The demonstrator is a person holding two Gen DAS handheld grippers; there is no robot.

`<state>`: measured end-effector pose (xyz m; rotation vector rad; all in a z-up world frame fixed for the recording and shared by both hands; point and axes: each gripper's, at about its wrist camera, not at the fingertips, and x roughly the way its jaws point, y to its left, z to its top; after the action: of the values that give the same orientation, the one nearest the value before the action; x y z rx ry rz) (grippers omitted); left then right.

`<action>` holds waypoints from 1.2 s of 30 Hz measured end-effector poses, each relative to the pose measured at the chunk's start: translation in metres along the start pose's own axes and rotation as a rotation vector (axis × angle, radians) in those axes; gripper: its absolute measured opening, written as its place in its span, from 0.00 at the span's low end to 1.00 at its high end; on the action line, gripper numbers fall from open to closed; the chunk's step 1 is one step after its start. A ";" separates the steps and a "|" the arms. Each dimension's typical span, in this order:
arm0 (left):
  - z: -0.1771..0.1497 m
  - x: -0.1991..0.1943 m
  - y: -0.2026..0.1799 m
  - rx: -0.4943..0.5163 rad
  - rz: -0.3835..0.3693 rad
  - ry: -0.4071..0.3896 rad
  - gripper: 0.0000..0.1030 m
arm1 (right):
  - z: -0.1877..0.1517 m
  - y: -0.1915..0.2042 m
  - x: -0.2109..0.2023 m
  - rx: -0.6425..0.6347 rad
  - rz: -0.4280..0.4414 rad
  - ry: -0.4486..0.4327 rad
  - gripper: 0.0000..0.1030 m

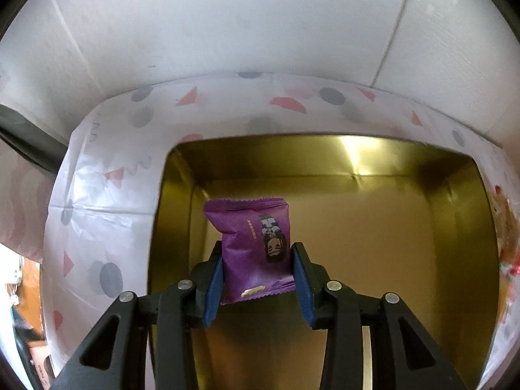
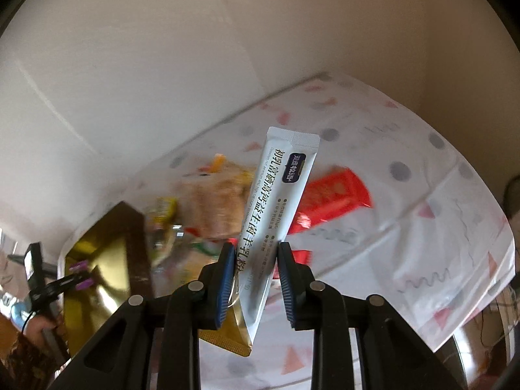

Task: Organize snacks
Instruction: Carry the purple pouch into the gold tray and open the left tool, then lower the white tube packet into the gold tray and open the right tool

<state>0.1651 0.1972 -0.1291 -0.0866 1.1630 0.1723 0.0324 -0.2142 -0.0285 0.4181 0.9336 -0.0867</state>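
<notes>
Table (image 1: 107, 169) under patterned cloth; gold box (image 1: 357, 227) on it, inside bare. Snack pile (image 2: 211, 201) beside the box. Left gripper (image 1: 258, 276) clamps purple packet (image 1: 253, 243) above box interior: placing step. Next: lower, release. Right gripper (image 2: 255, 279) pinches white stick sachet (image 2: 276, 214), held above table, awaiting its turn.

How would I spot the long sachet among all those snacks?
Find the table under the white tablecloth with grey dots and pink triangles. Above its blurred snack pile, the right gripper has its jaws shut on a long, narrow white sachet. It alone is lifted, with dark Chinese print along it.
</notes>
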 end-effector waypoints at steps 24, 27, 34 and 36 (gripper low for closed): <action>-0.042 -0.075 0.034 -0.172 -0.164 -0.126 0.74 | -0.021 0.173 0.020 -0.410 0.287 0.157 0.26; -0.057 -0.086 0.041 -0.211 -0.194 -0.130 0.74 | -0.026 0.188 0.028 -0.451 0.312 0.189 0.26; -0.092 -0.102 0.041 -0.234 -0.197 -0.116 0.74 | -0.043 0.229 0.056 -0.537 0.347 0.292 0.26; -0.100 -0.105 0.041 -0.240 -0.203 -0.111 0.74 | -0.050 0.242 0.064 -0.588 0.371 0.336 0.26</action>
<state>0.0269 0.2127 -0.0715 -0.4008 1.0123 0.1346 0.0937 0.0337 -0.0299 0.0496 1.1424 0.6008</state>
